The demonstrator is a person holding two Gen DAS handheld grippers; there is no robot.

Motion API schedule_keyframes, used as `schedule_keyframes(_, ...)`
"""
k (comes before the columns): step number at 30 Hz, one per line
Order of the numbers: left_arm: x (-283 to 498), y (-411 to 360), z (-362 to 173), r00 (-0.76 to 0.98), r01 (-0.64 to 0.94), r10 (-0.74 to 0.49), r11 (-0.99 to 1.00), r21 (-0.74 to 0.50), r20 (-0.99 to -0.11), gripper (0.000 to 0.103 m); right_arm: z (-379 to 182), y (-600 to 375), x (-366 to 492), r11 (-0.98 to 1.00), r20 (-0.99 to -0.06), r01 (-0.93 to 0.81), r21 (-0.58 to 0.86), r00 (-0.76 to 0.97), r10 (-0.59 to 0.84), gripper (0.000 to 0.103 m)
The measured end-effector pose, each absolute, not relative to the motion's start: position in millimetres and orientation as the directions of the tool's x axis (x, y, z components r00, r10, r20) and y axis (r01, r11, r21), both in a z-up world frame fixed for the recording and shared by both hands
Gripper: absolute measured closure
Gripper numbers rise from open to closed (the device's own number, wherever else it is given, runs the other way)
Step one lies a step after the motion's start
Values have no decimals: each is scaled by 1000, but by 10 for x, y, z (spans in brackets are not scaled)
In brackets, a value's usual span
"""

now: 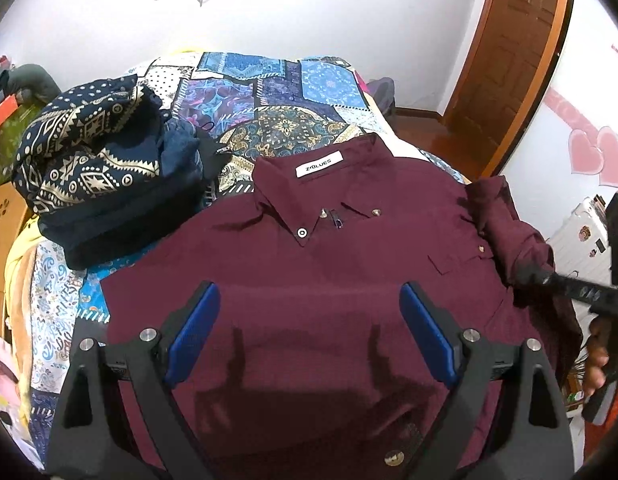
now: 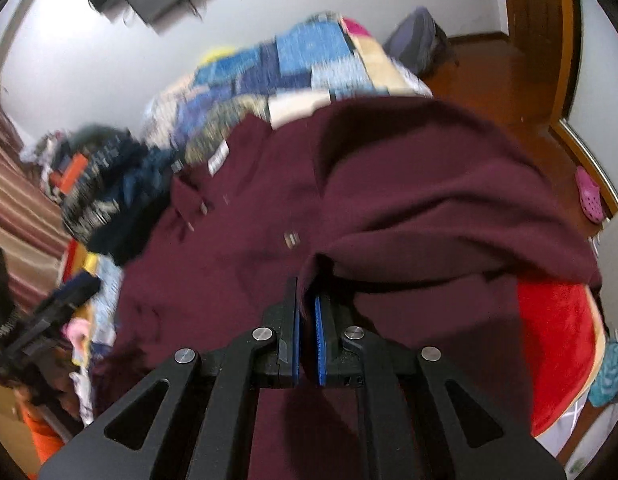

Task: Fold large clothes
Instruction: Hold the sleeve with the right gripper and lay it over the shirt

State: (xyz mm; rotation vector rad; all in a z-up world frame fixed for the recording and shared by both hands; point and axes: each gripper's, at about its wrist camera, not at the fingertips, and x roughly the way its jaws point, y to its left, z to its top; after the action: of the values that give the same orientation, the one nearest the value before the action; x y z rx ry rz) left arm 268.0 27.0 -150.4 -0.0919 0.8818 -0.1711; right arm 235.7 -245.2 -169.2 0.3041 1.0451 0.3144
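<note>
The maroon button-down shirt (image 1: 329, 280) is spread front-up on the patchwork quilt (image 1: 269, 92), its long axis running from the collar at the far end to the hem nearest the left gripper (image 1: 309, 332), whose jaws are held wide apart above the fabric. The right gripper (image 2: 307, 312) is clamped on the bunched sleeve (image 2: 429, 200), which is best carried flat across the chest and released only once its edge lies parallel to the placket.

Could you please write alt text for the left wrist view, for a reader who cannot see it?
A maroon button-down shirt lies front-up on a patchwork bedspread, with the open left gripper above its chest. At the right edge the right gripper pinches the shirt's bunched sleeve; a navy patterned garment lies heaped to the left.
</note>
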Motion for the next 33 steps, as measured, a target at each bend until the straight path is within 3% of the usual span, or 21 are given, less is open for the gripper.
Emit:
schedule_keyframes(3, 2673, 290, -1533, 614, 105, -195, 981, -165, -765, 12, -1637, -2503, 2308, 918, -797, -111, 381, 463, 387, 94)
schedule_keyframes(7, 2664, 290, -1549, 612, 103, -197, 980, -170, -766, 12, -1516, -2554, 2298, 916, -800, -105, 387, 455, 390, 85)
schedule_keyframes(11, 2652, 292, -1539, 617, 105, -198, 980, -170, -762, 12, -1337, -2705, 2216, 917, -770, -80, 392, 517, 374, 58)
schedule_keyframes(17, 2665, 296, -1531, 618, 94, -196, 980, -177, -761, 12, -1054, -3097, 2099, 919, -709, 18, 395, 642, 292, 47)
schedule_keyframes(23, 2666, 292, -1535, 616, 90, -191, 981, -173, -764, 12, -1142, -3546, 2173, 865, -696, 171, 472, 675, 246, 45)
schedule_keyframes(33, 2724, 270, -1604, 597, 79, -174, 984, -159, -783, 12, -2151, -3972, 2484, 648, -743, 417, 637, 556, 373, 45)
